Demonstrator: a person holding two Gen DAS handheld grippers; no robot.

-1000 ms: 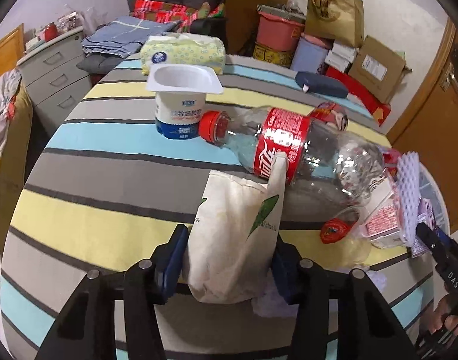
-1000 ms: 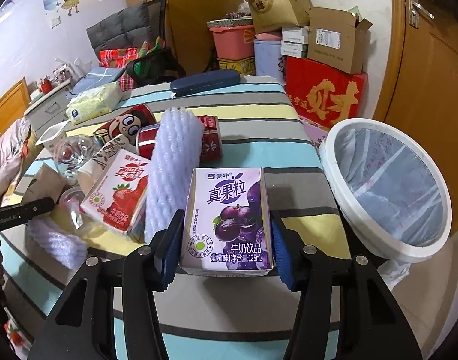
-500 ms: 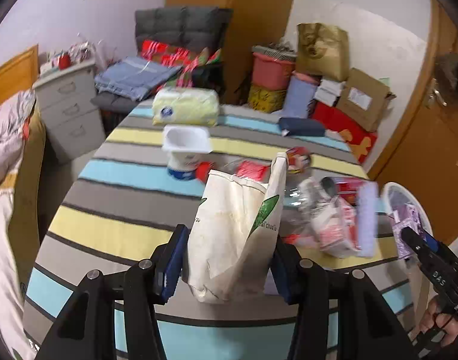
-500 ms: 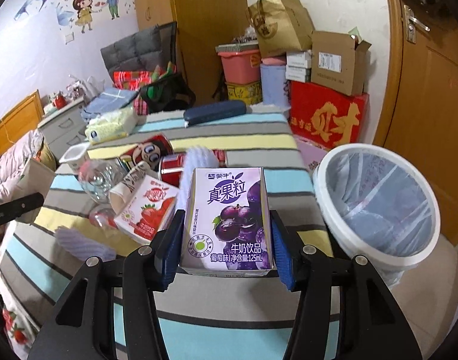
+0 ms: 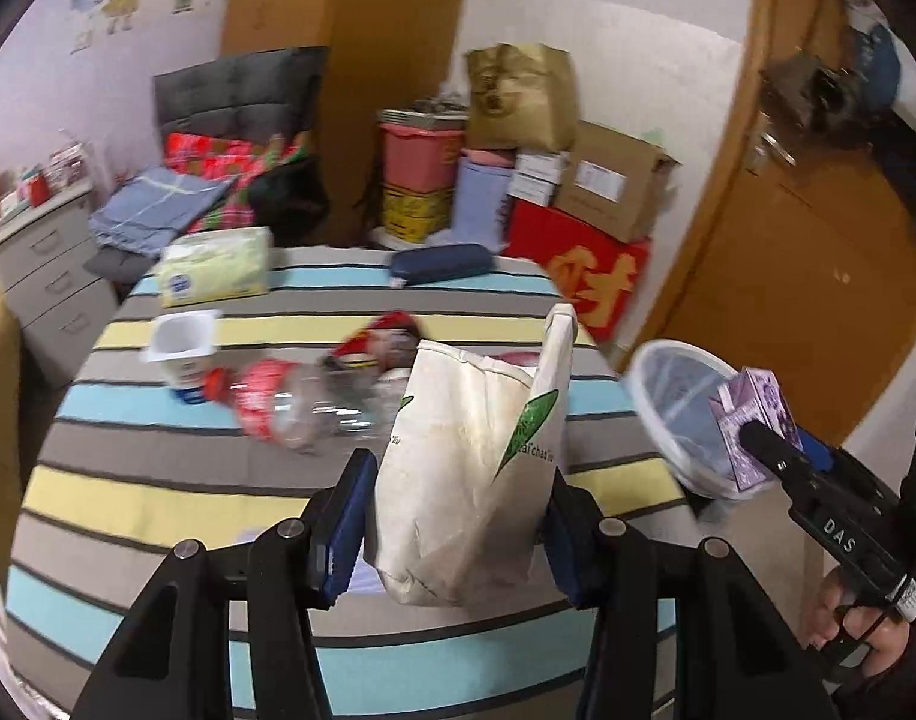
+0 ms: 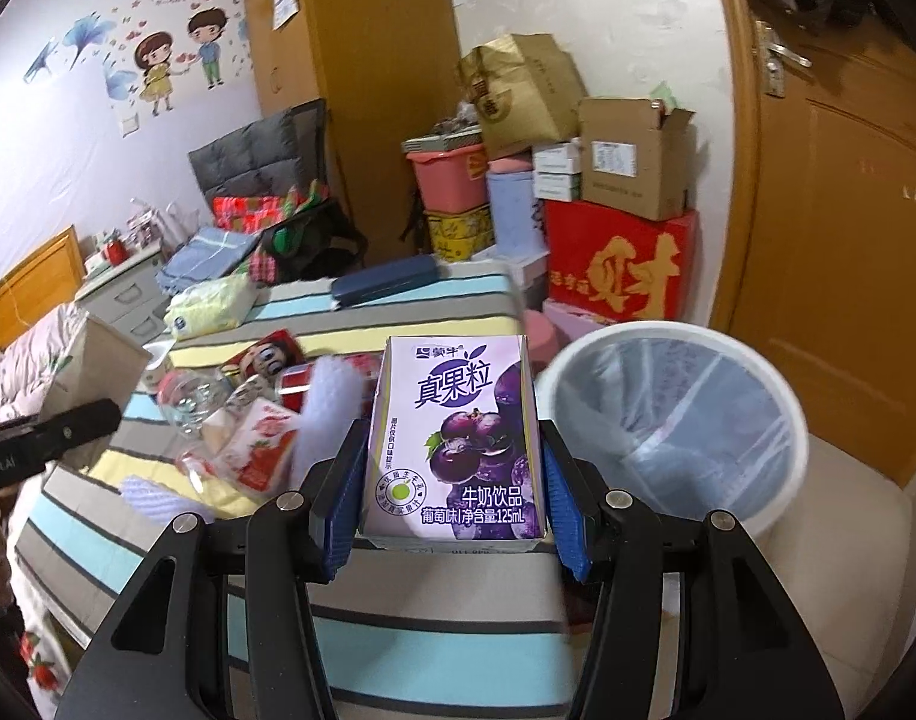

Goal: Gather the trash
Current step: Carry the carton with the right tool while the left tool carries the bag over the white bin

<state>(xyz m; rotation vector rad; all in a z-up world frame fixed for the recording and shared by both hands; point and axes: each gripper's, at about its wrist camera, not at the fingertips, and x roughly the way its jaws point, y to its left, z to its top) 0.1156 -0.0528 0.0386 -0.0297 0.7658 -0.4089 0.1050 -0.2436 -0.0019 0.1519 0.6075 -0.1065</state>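
Left tongs (image 5: pixel 458 516), bottom centre of the left wrist view: partly open, both blue pads pressed on a cream paper bag (image 5: pixel 475 468) with a green leaf print. Bag is crumpled, top flap sticking up, held clear above the striped worktop (image 5: pixel 158 498).

Right tongs (image 6: pixel 452 504), bottom centre of the right wrist view: about half open, clamped on a purple grape milk carton (image 6: pixel 458 444) (upright, print facing the camera, grapes and a 125mL mark readable). Same carton shows at the right edge of the left wrist view, in front of the white bin (image 5: pixel 679 414).

In the right wrist view the white bin (image 6: pixel 679 420) with a clear liner stands right of centre, on the floor just beside the worktop edge; the carton sits left of its rim.

Trash left on the worktop, centre-left of the left wrist view: a clear plastic bottle (image 5: pixel 284 402) with red label and cap lying on its side (blurred), a white yogurt cup (image 5: pixel 182 348) upright beside it. In the right wrist view, a strawberry carton (image 6: pixel 260 450) lies left of the tongs.
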